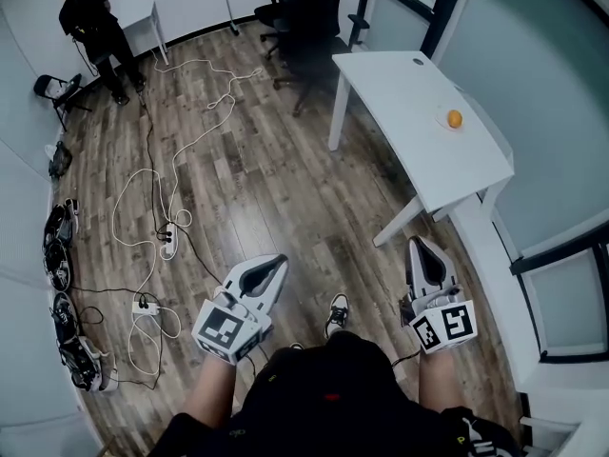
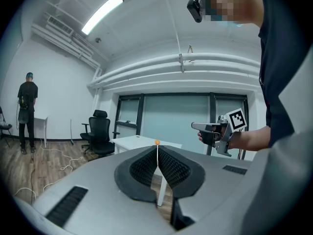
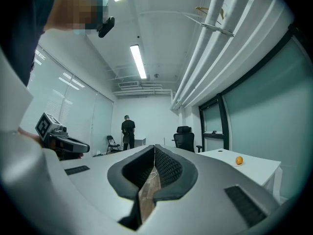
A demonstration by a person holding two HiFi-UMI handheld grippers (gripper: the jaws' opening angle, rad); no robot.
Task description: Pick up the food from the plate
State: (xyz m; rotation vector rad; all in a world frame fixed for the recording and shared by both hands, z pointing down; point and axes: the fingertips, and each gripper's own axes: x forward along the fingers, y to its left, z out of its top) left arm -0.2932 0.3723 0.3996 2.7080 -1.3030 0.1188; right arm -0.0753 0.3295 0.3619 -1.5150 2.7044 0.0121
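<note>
A small orange piece of food (image 1: 455, 119) lies on a pale plate (image 1: 445, 122) near the right edge of a white table (image 1: 409, 112), far ahead of both grippers. It also shows as an orange dot (image 2: 157, 142) in the left gripper view and on the table at the right (image 3: 239, 160) in the right gripper view. My left gripper (image 1: 278, 262) is held over the wood floor, jaws shut and empty. My right gripper (image 1: 419, 246) hovers near the table's front corner, also shut on nothing.
Black office chairs (image 1: 304, 8) stand behind the table. White cables and power strips (image 1: 167, 241) trail over the wood floor at the left. A person in black (image 1: 95, 27) stands at the far left by a small white desk. A glass wall runs along the right.
</note>
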